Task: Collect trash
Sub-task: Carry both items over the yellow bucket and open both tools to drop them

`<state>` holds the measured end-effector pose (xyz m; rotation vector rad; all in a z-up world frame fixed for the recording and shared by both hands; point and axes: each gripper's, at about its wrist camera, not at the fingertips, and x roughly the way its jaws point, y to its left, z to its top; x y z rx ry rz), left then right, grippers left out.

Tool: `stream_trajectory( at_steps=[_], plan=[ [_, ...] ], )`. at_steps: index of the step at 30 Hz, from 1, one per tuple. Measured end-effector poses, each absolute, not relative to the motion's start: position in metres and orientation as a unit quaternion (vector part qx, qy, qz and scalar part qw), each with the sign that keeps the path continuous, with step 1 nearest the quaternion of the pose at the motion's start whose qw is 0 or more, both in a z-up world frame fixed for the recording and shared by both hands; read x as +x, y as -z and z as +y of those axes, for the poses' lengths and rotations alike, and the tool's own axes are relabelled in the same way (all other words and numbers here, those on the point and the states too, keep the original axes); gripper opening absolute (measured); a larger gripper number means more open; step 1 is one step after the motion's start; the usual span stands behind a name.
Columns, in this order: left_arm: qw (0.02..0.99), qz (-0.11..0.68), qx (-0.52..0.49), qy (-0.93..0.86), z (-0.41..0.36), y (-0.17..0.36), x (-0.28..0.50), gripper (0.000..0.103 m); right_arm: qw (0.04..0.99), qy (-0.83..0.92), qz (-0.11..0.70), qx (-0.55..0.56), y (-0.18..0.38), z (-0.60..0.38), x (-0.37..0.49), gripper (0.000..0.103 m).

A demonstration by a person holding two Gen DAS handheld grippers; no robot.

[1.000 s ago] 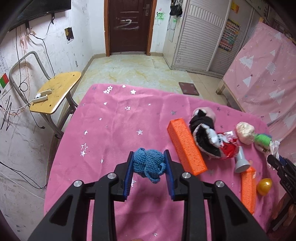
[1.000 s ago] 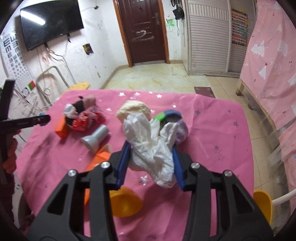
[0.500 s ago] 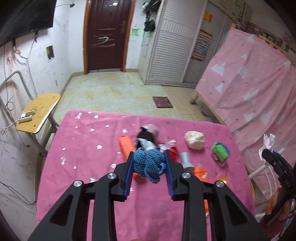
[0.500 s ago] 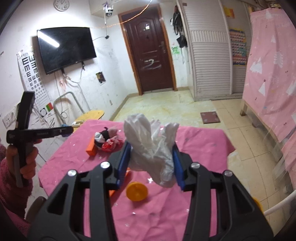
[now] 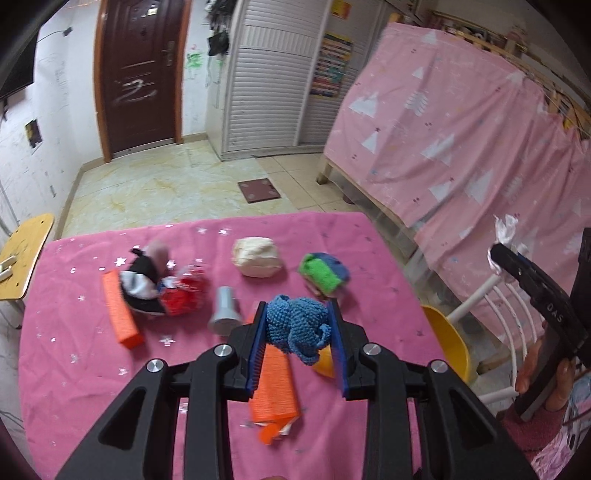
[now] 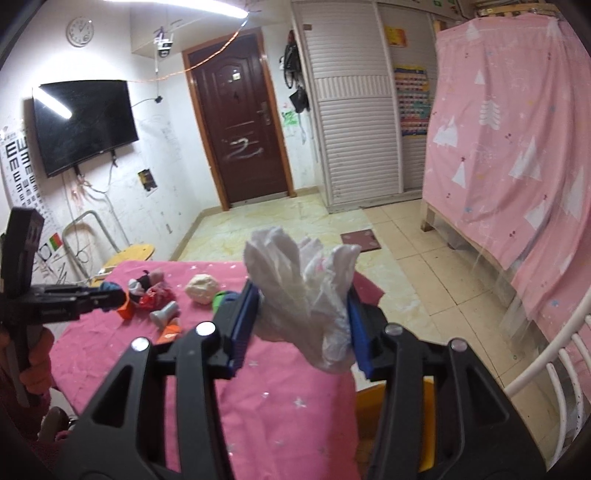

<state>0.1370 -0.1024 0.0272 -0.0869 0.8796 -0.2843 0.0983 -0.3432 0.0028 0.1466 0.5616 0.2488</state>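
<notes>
— Back wall? Dark brown door (image 6: pixel 242 129) with pale scrawl, shut; white louvred wardrobe (image 6: pixel 354 122) just right of it, a colourful poster (image 6: pixel 412 101) on its right panel.

— Left wall? Black television (image 6: pixel 83 123) mounted high, eye chart (image 6: pixel 20 166) beside it, round clock (image 6: pixel 80 32) above.

— Floor? Pale tiles, small dark red mat (image 5: pixel 260 190) near the wardrobe.

— Right side? Pink sheet (image 5: pixel 461 129) with white triangles, draped over a wooden frame.

— Left of the surface? Wooden-seated chair (image 5: pixel 22 254) with metal tubing.
</notes>
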Motion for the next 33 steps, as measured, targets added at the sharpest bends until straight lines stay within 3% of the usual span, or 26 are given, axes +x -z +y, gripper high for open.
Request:
stream_trajectory(
  at_steps=[13, 17, 25, 29, 33],
  plan=[
    [0.871, 0.446, 0.007, 0.205, -0.196, -0.005, 0.123, 0.024, 0.951, -0.074, 0.284, 0.093, 0.011, -0.391, 0.094, 0.046],
    [0.865, 0.448, 0.019, 0.226, -0.222, -0.003, 0.118, 0.024, 0.951, -0.061, 0.286, 0.100, 0.014, -0.404, 0.092, 0.059],
    [0.843, 0.461, 0.030, 0.275, -0.283, 0.010, 0.113, 0.024, 0.952, -0.053, 0.272, 0.131, 0.014, -0.423, 0.085, 0.062],
    [0.832, 0.473, 0.033, 0.288, -0.309, 0.024, 0.112, 0.024, 0.953, -0.049, 0.261, 0.148, 0.013, -0.433, 0.081, 0.077],
    [0.825, 0.480, 0.035, 0.297, -0.324, 0.034, 0.110, 0.024, 0.953, -0.049, 0.250, 0.162, 0.011, -0.442, 0.078, 0.079]
  ],
)
